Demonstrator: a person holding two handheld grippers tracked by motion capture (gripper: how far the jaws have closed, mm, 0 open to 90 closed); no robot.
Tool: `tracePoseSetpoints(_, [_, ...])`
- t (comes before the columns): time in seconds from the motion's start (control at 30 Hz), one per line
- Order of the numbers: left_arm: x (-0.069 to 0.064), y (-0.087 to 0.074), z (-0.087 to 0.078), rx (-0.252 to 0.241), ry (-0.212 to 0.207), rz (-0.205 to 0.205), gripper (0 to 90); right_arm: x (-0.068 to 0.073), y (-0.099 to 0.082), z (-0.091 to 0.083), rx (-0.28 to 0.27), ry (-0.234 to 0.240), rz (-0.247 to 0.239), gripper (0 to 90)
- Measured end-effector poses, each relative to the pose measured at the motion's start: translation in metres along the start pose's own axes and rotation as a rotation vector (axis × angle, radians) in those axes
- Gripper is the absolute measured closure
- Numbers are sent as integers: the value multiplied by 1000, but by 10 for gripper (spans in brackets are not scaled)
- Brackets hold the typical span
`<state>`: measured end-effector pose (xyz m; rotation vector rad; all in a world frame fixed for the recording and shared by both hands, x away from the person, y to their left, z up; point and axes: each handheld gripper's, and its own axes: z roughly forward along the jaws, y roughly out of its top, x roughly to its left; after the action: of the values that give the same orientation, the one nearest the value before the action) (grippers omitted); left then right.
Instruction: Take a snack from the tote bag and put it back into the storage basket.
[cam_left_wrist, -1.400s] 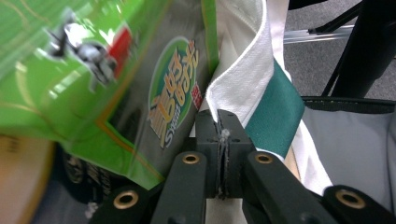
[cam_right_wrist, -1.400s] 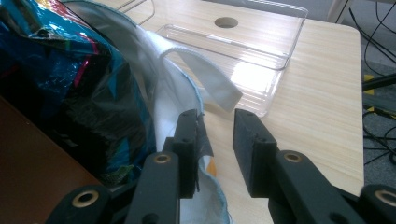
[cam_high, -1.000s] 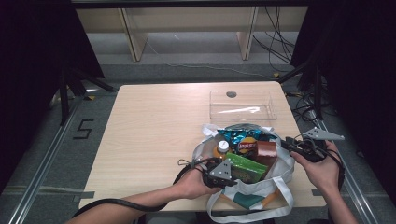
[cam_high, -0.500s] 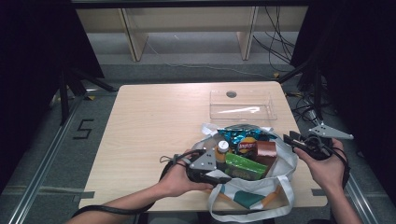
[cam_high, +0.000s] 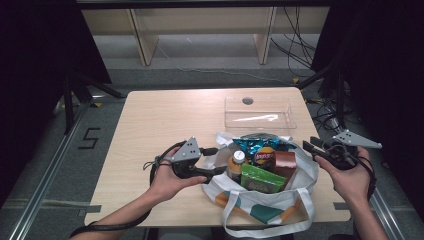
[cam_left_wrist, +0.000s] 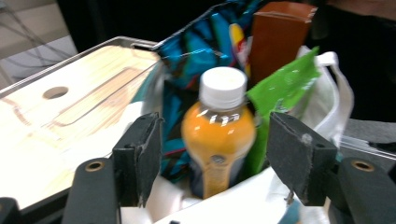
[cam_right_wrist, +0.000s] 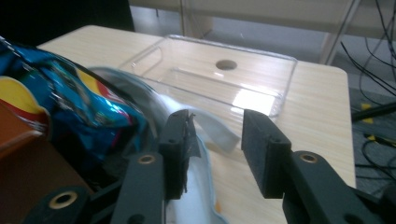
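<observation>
Now | bottle (cam_left_wrist: 218, 135) upright, cap up | left tongs (cam_left_wrist: 212, 158) open astride it

One white tote bag (cam_high: 260, 205) stands on the single worktop (cam_high: 165, 125), and one clear plastic tray (cam_high: 259, 112) lies beyond it. In the bag are one orange juice bottle (cam_left_wrist: 218, 130), one blue crisp packet (cam_high: 260, 146), one green packet (cam_high: 262, 179) and one brown carton (cam_high: 285, 162).

orange bottle (cam_left_wrist: 218, 135), green packet (cam_high: 262, 178), blue bag (cam_high: 260, 144)
</observation>
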<state>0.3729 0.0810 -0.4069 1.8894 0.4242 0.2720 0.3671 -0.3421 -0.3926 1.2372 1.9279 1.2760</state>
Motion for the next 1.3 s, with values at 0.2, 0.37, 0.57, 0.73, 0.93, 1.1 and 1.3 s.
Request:
tracePoseSetpoints(0.2, [11,-5,0,4,26,-36,326,3,8,-5,-38,14,-17,599])
tracePoseSetpoints(0.37, [14,-8,-2,7,31,-49,321,7,15,-10,-66,62,-2,582])
tracePoseSetpoints(0.57, [15,-10,-4,-1,48,-70,313,20,23,-15,-81,114,-10,553])
tracePoseSetpoints(0.73, [18,-11,-2,9,60,-78,309,32,33,-17,-98,141,-36,539])
tracePoseSetpoints(0.93, [19,-11,-1,9,60,-82,302,39,37,-7,-86,199,-57,526])
tracePoseSetpoints(1.1, [19,-11,-1,8,57,-77,301,42,36,4,-42,236,-78,537])
tracePoseSetpoints(1.3, [19,-11,1,9,58,-84,300,38,32,15,17,249,-79,608])
